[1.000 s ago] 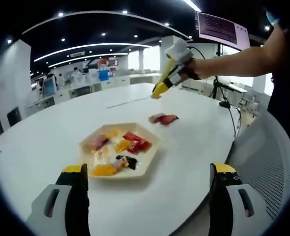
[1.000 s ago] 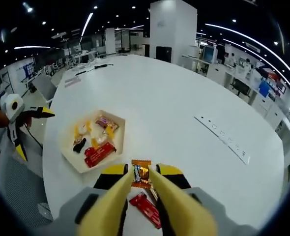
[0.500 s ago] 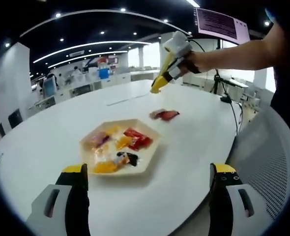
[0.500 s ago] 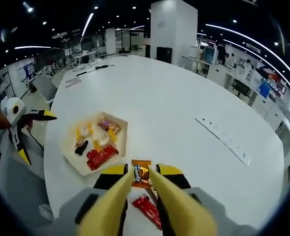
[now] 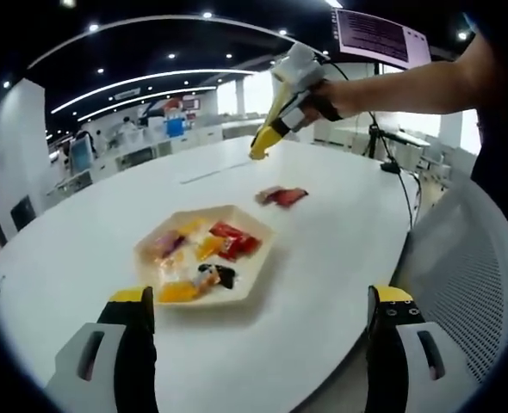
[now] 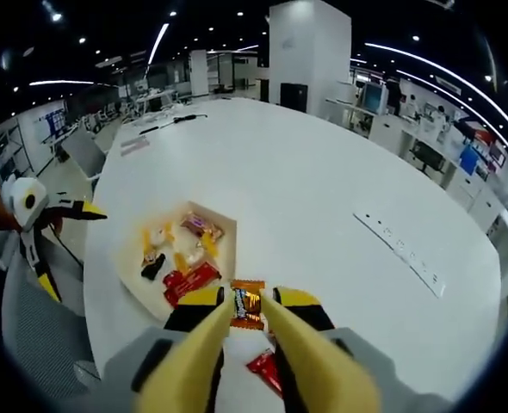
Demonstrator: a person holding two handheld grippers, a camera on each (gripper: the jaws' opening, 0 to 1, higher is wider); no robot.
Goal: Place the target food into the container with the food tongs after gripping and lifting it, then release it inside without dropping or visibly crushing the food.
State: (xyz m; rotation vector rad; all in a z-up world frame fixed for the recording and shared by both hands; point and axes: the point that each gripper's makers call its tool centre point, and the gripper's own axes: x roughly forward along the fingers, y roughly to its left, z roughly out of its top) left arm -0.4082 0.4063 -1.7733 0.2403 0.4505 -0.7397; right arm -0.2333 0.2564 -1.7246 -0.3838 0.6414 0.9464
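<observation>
My right gripper (image 6: pixel 247 303) is shut on an orange-wrapped candy (image 6: pixel 247 305), held above the white table just right of the hexagonal tray (image 6: pixel 225 222). The tray holds several wrapped snacks, red bars among them (image 6: pixel 190 280). In the left gripper view the tray (image 5: pixel 263 243) lies ahead at the middle, and the right gripper (image 5: pixel 265 144) hangs high above the table beyond it, held by a person's hand. My left gripper (image 5: pixel 258 314) stands open, nothing between its jaws, low over the near table edge.
Red wrapped snacks (image 5: pixel 281 196) lie on the table beyond the tray, also under my right gripper (image 6: pixel 266 367). A power strip (image 6: pixel 399 249) sits in the table top. A grey chair (image 5: pixel 469 284) stands at the right edge. Office desks fill the background.
My right gripper has carried the candy left, closer to the tray, and higher. The left gripper has held still, wide open.
</observation>
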